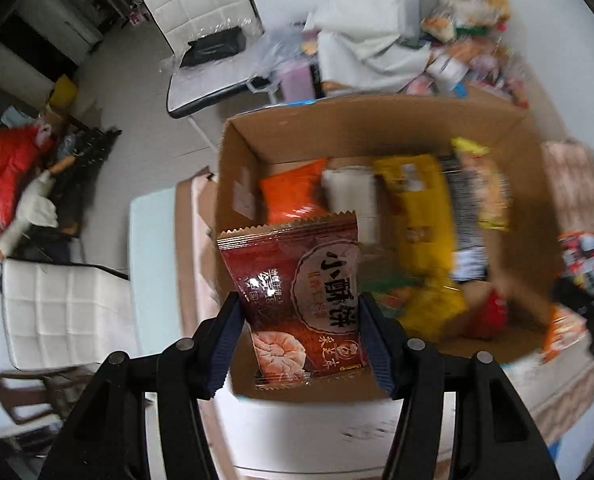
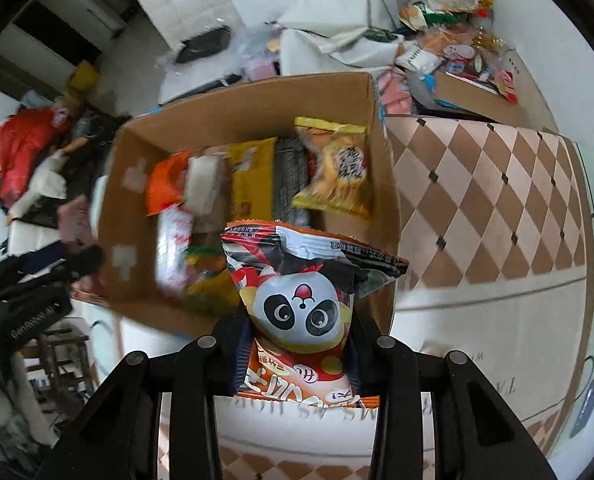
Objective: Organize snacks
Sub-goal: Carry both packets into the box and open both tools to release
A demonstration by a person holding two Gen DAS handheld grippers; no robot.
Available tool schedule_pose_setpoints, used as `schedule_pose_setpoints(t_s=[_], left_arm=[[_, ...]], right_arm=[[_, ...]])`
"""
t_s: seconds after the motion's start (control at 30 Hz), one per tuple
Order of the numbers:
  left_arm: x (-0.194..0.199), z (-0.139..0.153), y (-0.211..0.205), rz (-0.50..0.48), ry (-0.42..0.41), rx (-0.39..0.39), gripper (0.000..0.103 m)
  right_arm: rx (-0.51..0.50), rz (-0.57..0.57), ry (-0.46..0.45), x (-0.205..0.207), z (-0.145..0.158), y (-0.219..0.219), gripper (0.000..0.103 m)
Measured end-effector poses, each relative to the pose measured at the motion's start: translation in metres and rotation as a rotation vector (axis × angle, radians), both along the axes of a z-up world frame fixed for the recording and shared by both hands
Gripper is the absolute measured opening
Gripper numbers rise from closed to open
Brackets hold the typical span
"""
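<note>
We have a packet in each hand, both carried above the open cardboard box (image 1: pixel 241 148), which makes sense if the aim is to gather loose snacks into one container. Our left hand-held gripper (image 1: pixel 301 336) is closed on a dark red pastry packet (image 1: pixel 297 300), its pads pressing the packet's two side edges so it hangs flat and lengthways, ready to slot in. Our right hand-held gripper (image 2: pixel 297 344) is clamped narrow on a panda-print snack bag (image 2: pixel 301 308), pinching the puffy bag near its lower half so the top flares out above the jaws. Both point steeply down over the box's near side. Inside, an orange bag (image 1: pixel 293 196), a yellow packet (image 1: pixel 417 216) and a yellow cracker bag (image 2: pixel 337 168) stand side by side along the far wall, seemingly filed in a row to save room; the near floor looks looser. More snacks wait in a heap (image 2: pixel 449 12) on the counter (image 2: pixel 497 200) beyond the box.
</note>
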State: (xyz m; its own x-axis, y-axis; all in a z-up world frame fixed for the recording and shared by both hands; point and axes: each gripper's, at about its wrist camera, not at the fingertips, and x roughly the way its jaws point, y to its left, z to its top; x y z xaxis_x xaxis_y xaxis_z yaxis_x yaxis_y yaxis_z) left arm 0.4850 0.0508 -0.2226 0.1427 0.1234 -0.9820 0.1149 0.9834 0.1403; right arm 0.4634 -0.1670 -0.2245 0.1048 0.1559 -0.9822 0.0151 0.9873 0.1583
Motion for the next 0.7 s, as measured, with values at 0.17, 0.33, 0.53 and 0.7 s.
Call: schedule_pose_setpoints(t_s=[0.17, 0.33, 0.53, 0.7], left_arm=[[0.03, -0.033, 0.012, -0.003, 0.078, 0.06, 0.055], [0.039, -0.061, 0.015, -0.004, 0.136, 0.072, 0.055], [0.045, -0.086, 0.015, 0.015, 0.238, 0.039, 0.06], [0.047, -0.086, 0.011, 0.032, 0.232, -0.008, 0.084]], right_arm=[[-0.041, -0.012, 0.045, 0.024, -0.032, 0.0, 0.04], [-0.049, -0.012, 0.073, 0.033, -0.054, 0.004, 0.04], [-0.062, -0.025, 0.145, 0.038, -0.073, 0.006, 0.057], [-0.073, 0.002, 0.155, 0.04, -0.078, 0.013, 0.092]])
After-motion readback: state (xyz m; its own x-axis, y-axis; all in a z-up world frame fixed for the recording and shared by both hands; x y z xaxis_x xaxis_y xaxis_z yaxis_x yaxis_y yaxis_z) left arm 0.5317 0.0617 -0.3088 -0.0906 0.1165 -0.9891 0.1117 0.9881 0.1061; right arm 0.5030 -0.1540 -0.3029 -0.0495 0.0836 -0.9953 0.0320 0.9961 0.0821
